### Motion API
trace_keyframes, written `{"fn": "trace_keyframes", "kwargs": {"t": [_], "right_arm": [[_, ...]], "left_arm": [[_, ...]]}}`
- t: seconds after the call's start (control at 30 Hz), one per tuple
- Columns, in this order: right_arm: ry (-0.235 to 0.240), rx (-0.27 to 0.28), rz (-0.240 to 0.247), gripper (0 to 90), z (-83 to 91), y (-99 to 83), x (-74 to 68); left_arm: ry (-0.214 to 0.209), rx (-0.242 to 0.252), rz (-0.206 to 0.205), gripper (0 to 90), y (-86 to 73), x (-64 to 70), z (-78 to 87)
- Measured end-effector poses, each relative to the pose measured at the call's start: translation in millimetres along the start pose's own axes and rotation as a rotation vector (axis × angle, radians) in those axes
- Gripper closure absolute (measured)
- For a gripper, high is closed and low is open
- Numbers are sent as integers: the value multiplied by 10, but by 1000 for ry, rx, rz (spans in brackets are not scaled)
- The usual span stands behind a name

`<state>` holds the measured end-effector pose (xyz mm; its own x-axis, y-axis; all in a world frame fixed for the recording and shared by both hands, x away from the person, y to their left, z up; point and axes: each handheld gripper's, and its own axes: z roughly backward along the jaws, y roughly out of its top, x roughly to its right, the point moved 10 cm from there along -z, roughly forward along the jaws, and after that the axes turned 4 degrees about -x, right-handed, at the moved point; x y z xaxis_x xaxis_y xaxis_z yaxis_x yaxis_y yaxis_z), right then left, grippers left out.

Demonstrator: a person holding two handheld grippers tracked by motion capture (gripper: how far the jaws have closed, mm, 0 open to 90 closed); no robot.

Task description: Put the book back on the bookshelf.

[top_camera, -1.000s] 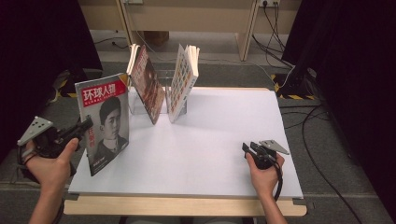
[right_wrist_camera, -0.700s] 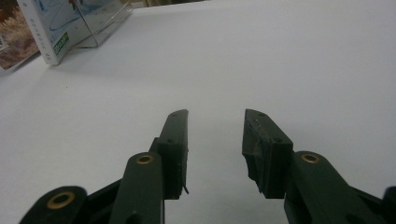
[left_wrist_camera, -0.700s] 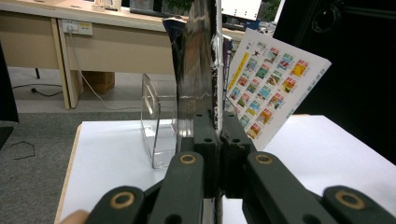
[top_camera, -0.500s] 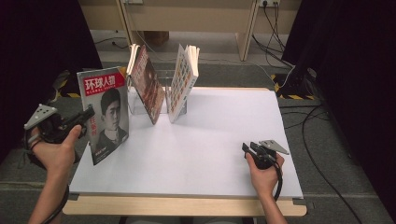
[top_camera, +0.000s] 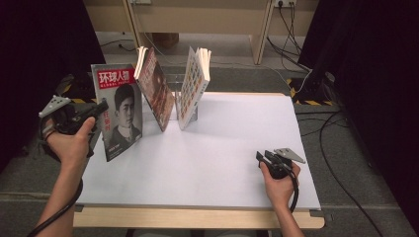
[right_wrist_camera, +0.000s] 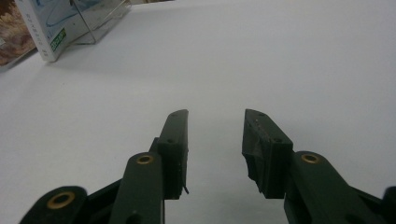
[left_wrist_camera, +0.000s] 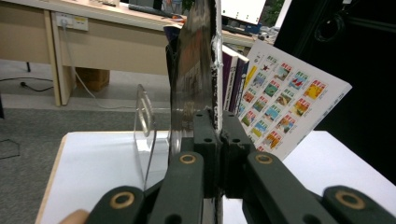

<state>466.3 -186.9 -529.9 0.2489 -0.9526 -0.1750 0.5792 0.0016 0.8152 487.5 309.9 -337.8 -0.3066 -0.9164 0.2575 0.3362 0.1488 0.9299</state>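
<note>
Your magazine [top_camera: 117, 111] has a red title band with white characters over a black-and-white portrait. The leaning book [top_camera: 157, 91] beside it is dark reddish-brown; the next book [top_camera: 190, 89] shows a white cover gridded with small coloured pictures. Your table [top_camera: 222, 148] is white, edged in pale wood.

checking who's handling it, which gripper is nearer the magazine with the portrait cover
Left. The left gripper is shut on the magazine at its left edge, holding it upright. The right gripper rests open on the table, far off to the magazine's right.
</note>
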Motion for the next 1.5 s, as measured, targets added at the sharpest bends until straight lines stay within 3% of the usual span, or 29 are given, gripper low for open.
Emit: {"fn": "trace_keyframes", "kwargs": {"t": [0.3, 0.5, 0.9, 1.2, 1.5], "right_arm": [[-3, -2, 3, 613, -2, -3, 16], [1, -2, 0, 612, -12, -5, 8], [1, -13, 3, 612, -29, -25, 12], [1, -15, 5, 613, -39, -27, 20], [3, -16, 5, 613, -47, -29, 12]], "left_arm": [[-35, 3, 6, 873, 96, 94, -187], [-38, 4, 13, 873, 115, 74, -290], [12, -11, 6, 873, 165, -36, -678], [11, -1, 12, 873, 198, -18, -728], [44, 11, 6, 873, 286, -48, -921]]}}
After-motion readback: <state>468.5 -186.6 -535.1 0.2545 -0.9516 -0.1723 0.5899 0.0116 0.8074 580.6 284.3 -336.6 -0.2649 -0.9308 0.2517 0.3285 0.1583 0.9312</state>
